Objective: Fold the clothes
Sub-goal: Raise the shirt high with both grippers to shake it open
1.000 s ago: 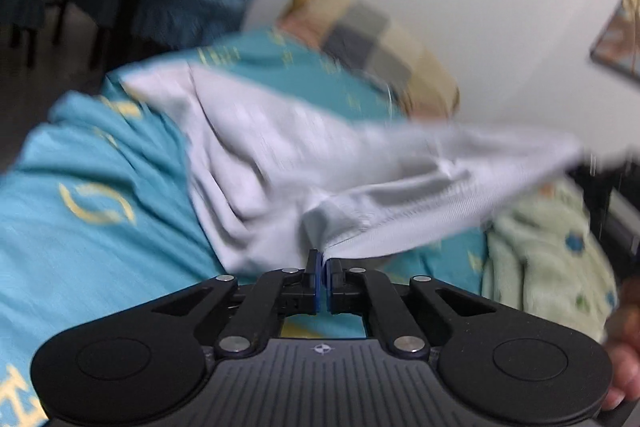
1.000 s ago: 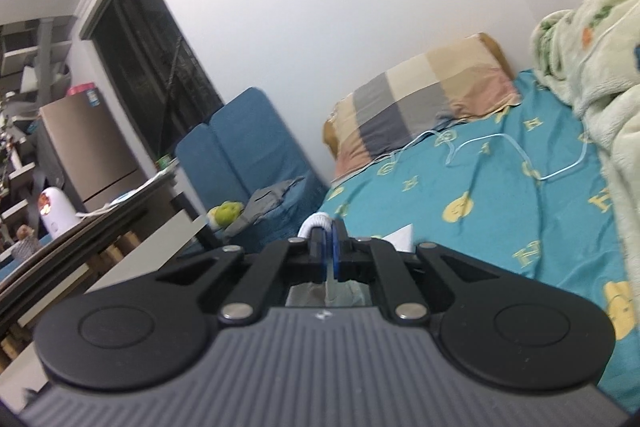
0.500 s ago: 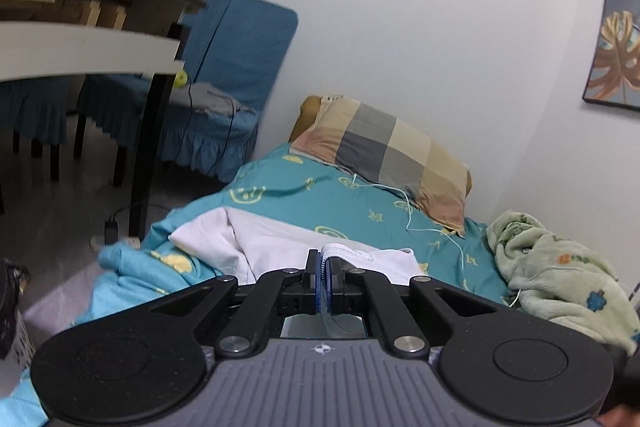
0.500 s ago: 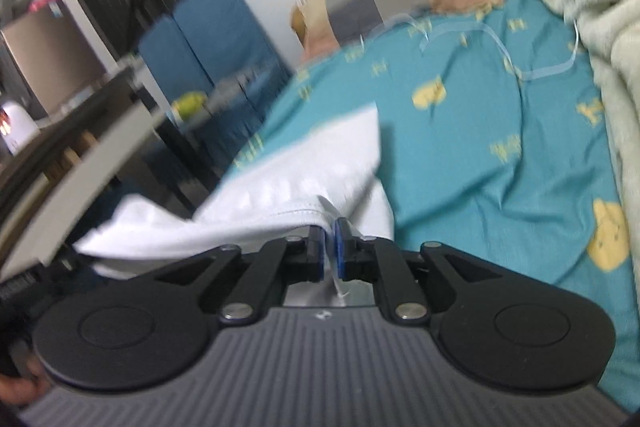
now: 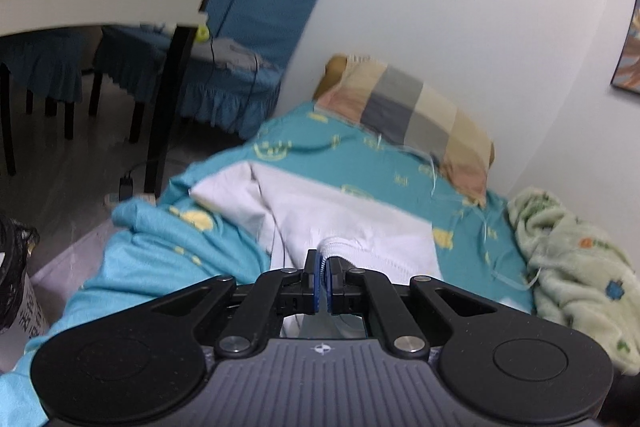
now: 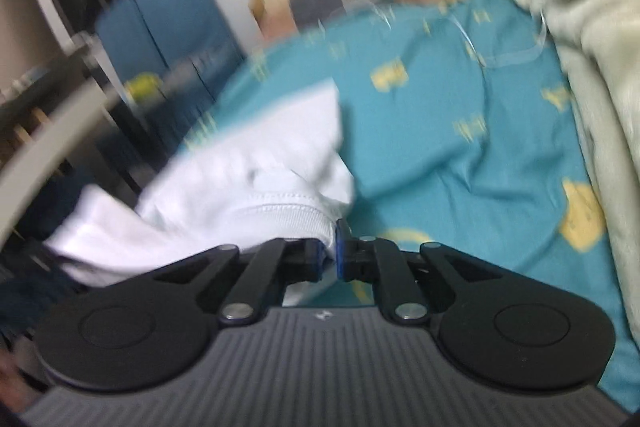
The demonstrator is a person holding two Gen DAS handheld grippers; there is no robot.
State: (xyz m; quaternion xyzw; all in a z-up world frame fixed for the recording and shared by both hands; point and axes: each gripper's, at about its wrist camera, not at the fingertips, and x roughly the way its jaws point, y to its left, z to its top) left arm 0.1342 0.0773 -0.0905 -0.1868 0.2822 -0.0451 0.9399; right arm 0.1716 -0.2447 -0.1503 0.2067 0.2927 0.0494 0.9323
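Teal bed sheet (image 6: 460,131): bare stretch right of the white garment (image 5: 340,211), up to the green blanket (image 6: 592,39). Garment lies at the bed's near-left edge. Your left gripper (image 5: 323,283) pinches its stitched hem. Your right gripper (image 6: 329,254), jaws just closing, clamps another hem edge.

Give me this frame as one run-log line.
task: fold clothes | left hand-held gripper: shut on white garment hem | right hand-held gripper: closing on garment, hem between jaws | garment: on teal bedsheet

No text, label or number is legible; faint marks on the container (image 5: 24,311) stay unreadable
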